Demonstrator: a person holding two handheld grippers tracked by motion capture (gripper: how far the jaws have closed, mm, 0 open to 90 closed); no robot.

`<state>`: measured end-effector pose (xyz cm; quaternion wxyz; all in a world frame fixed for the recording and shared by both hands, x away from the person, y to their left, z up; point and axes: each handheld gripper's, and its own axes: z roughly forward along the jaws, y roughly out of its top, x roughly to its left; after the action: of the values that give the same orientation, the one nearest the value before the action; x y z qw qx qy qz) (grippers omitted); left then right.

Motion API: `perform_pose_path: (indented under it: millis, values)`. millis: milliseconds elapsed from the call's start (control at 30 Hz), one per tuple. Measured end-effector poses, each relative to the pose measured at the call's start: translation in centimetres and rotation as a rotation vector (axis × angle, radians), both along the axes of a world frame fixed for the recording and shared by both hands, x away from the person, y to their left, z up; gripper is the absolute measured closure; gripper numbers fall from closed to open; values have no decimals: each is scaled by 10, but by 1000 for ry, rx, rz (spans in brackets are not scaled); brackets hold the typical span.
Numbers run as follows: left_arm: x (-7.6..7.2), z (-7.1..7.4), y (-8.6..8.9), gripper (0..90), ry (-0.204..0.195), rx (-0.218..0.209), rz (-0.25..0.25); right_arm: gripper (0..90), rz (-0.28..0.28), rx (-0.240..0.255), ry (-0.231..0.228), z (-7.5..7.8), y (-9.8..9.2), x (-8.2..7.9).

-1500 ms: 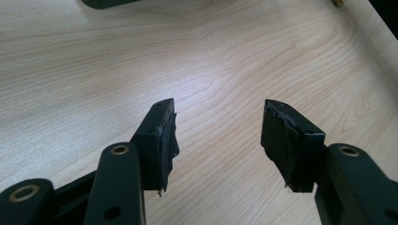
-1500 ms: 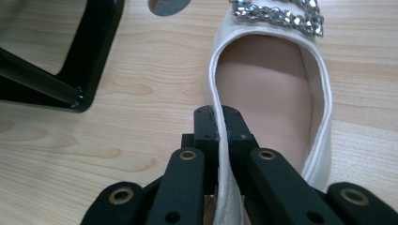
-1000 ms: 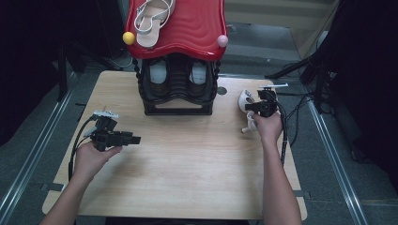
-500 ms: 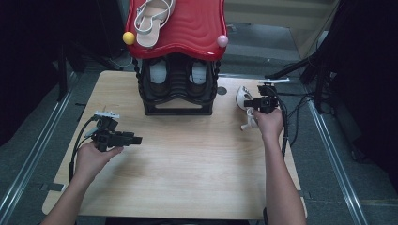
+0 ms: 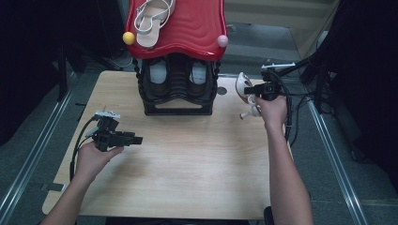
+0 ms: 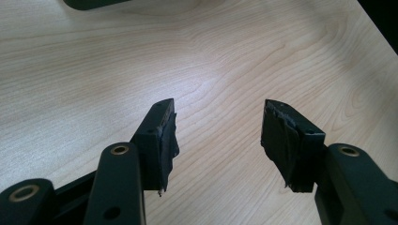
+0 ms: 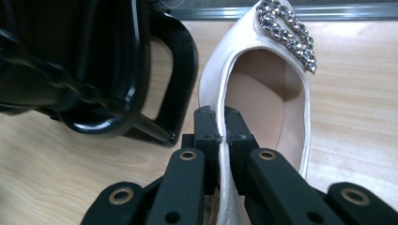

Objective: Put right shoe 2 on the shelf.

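Right gripper: jaws pressed together on the side wall of the cream satin high-heeled shoe with a rhinestone-trimmed toe opening, one pad inside the shoe and one outside. Pinching the thin rim, I judge, gives a firm hold without crushing the upper and leaves the heel hanging free. In the high view the shoe is clear of the light wooden table, just ahead of the right gripper and to the side of the black plastic shoe rack with a red wavy top shelf; the likely aim is a free place on that rack. A white strappy sandal already lies on the red shelf, and a pair of pale shoes sits in the lower tier, well ahead of both grippers. Left gripper: jaws spread wide, nothing between them, bare wood ahead; it hovers over the near left part of the table, seemingly on standby. Against the frame a second ago: the right hand and shoe have lifted and sit closer to the rack's upper part; the left gripper is unmoved and the grip unchanged.
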<state>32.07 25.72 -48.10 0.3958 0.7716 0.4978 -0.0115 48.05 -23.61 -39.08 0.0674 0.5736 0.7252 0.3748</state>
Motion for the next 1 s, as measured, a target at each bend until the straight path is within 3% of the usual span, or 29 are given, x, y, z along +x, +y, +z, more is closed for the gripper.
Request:
perform_pose_path:
  millis: [600,733,1000]
  values:
    - [0,0,-5,458,1,7,-19,881,37,40,-73,77,14,8]
    - [0,0,-6,458,0,7,-18,881,42,71,-86,96,17,9]
    - [0,0,-8,458,1,8,-24,881,56,90,-149,139,26,7]
